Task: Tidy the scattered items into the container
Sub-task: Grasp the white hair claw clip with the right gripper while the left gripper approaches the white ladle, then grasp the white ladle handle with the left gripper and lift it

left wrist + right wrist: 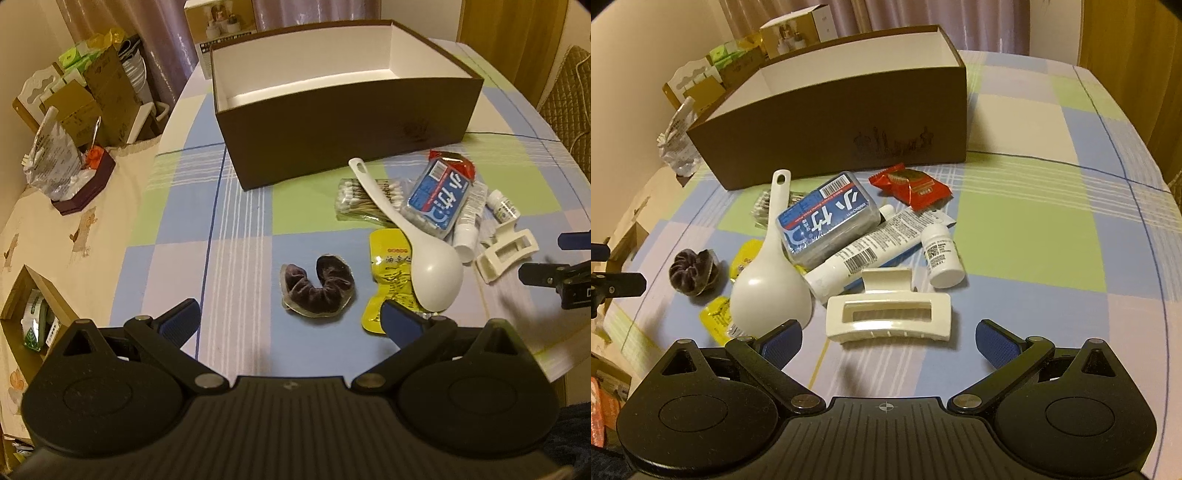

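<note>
The box [347, 147] stands empty behind the scattered pile; both grippers are spread wide, holding nothing, the right gripper [888, 341] facing the hair clip [888, 317], likely the first pick.

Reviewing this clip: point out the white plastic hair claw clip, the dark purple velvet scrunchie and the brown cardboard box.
White plastic hair claw clip [888, 318]: right wrist view, on its slotted body.
Dark purple velvet scrunchie [318, 291]: left wrist view, on its gathered fabric.
Brown cardboard box [343, 127]: left wrist view, on its near outer wall.
</note>
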Motion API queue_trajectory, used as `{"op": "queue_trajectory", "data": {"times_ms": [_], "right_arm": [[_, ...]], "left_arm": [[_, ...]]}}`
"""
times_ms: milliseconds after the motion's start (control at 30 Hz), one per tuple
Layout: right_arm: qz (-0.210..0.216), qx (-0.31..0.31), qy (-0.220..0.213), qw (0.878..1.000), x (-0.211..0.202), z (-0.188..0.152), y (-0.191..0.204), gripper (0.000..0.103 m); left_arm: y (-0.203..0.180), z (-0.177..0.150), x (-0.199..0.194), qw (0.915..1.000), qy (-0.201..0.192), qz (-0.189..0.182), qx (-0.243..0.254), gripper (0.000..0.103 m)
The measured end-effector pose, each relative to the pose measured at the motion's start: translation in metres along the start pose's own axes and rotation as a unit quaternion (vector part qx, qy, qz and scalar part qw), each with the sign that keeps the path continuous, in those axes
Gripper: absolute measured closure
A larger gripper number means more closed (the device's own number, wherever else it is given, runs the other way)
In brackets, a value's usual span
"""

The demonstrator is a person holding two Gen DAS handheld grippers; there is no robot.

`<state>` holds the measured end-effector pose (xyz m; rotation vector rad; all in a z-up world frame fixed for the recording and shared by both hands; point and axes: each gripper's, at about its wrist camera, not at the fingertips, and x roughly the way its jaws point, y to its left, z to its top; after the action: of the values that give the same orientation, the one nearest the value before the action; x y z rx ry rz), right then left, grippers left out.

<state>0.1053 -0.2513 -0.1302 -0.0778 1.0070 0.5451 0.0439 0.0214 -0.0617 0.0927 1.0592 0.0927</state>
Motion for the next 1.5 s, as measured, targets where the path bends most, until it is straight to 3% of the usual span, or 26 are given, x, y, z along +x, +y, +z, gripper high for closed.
{"op": "queue_trajectory", "data": {"times_ms": [400, 500, 800, 1000, 1167, 1267, 1367, 1500], "right_arm": [[-0.014, -0.020, 0.007, 1.000, 0.028, 0.003, 0.002, 0.000], [-0.021, -0.041, 0.011, 0.999, 0.031, 0.004, 0.006, 0.015], [-0.030, -0.069, 0.018, 0.997, 0.023, 0.002, 0.005, 0.015], [-0.044, -0.053, 0.013, 0.998, 0.010, 0.000, -0.008, 0.015], [-0.052, -0.033, 0.014, 0.998, 0.001, -0.005, -0.022, 0.015], [-0.054, -0.022, 0.015, 0.998, -0.004, -0.009, -0.030, 0.015], [-0.054, -0.018, 0.015, 0.998, -0.007, -0.012, -0.035, 0.015], [-0.052, -0.011, 0.017, 0.998, -0.009, -0.015, -0.042, 0.015]], "left_arm": [[0.003, 0.005, 0.025, 0.9999, 0.016, 0.006, 0.004, 0.001], [0.005, 0.005, 0.031, 0.9998, 0.017, 0.010, 0.004, 0.001], [0.007, 0.009, 0.039, 0.9998, 0.014, -0.004, 0.011, 0.002], [-0.007, 0.018, 0.033, 0.9970, -0.012, -0.069, 0.032, 0.018], [-0.025, 0.022, 0.033, 0.9876, -0.020, -0.150, 0.042, 0.029], [-0.035, 0.021, 0.039, 0.9798, -0.008, -0.196, 0.039, 0.038], [-0.039, 0.020, 0.054, 0.9736, 0.025, -0.226, 0.020, 0.064], [-0.036, 0.020, 0.066, 0.9671, 0.047, -0.250, -0.014, 0.067]]}}
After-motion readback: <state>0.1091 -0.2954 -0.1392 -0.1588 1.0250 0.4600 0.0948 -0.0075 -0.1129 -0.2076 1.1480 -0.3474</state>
